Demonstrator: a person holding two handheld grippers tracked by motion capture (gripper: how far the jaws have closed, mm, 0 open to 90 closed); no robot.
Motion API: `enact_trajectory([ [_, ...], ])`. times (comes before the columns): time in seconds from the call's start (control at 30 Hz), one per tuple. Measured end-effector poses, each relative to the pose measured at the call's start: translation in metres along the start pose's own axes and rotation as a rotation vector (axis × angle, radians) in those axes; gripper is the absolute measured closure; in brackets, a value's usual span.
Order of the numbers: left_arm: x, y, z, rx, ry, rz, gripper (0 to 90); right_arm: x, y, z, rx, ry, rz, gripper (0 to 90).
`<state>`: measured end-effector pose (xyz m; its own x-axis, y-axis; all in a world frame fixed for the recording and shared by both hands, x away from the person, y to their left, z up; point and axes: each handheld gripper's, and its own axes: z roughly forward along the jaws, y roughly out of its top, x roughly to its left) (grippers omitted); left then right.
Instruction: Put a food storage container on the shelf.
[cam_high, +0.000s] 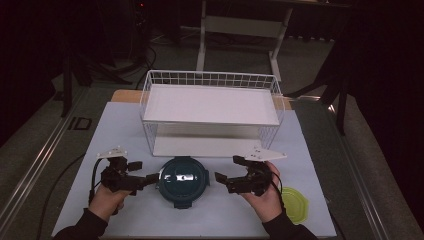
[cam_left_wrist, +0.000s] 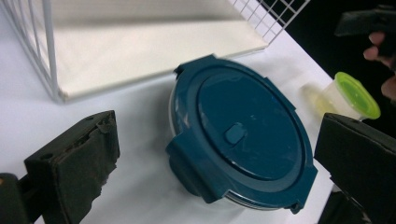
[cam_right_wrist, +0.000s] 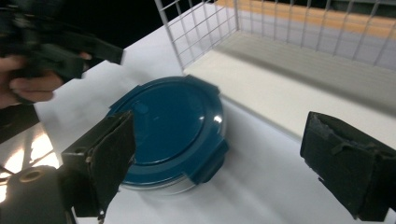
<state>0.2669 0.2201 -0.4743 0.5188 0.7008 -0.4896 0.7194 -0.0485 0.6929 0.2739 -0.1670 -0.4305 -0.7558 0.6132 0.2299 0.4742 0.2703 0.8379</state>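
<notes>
Teal round container (cam_high: 183, 181) with clip-lock lid, resting flat on the white surface (cam_high: 125, 130) just in front of the white wire rack (cam_high: 210, 107), between both hands

Left tongs (cam_high: 146, 180): apart, nothing between them, tips just beside the container's left rim, perhaps touching it; hard to tell from above

Right tongs (cam_high: 227, 170): spread wide and empty, near the container's right side but apart from it

Small clear tub with a lime-green lid (cam_high: 294, 204): off to the right, behind the right hand, well clear of the work

Likely step: closing in on the container from both sides, probably to lift it toward the rack's lower shelf (cam_high: 200, 146) or to work a lid clip

Advice for doing it well:
- Aim the pads at the lid's rim between the clip tabs, not on a tab, to avoid popping one open
- Bring both sides in level and opposite, so the round body cannot squirt sideways on the smooth surface
- Keep the lid horizontal on the lift
- Mind the rack's front wires when moving forward
</notes>
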Motion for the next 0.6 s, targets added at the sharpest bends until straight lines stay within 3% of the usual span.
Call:
enact_trajectory([
  [0.07, 0.006, -0.001, 0.006, 0.033, 0.002, -0.060, 2.0, 0.001, -0.001, 0.003, 0.013, -0.012, 0.014, 10.1],
  [0.13, 0.012, -0.003, 0.011, 0.060, -0.015, -0.126, 4.0, -0.001, -0.002, 0.007, 0.030, 0.008, 0.038, 10.1],
  [0.27, 0.018, -0.006, 0.018, 0.119, -0.026, -0.203, 6.6, -0.005, -0.005, 0.017, 0.072, 0.040, 0.103, 12.5],
  [0.33, 0.020, -0.007, 0.020, 0.138, -0.020, -0.233, 12.1, -0.007, -0.007, 0.022, 0.094, 0.060, 0.124, 13.1],
  [0.53, 0.025, -0.009, 0.022, 0.160, -0.062, -0.330, 22.4, -0.011, -0.012, 0.037, 0.155, 0.093, 0.207, 16.3],
  [0.6, 0.025, -0.010, 0.024, 0.171, -0.069, -0.344, 26.7, -0.013, -0.013, 0.042, 0.172, 0.098, 0.235, 17.8],
])
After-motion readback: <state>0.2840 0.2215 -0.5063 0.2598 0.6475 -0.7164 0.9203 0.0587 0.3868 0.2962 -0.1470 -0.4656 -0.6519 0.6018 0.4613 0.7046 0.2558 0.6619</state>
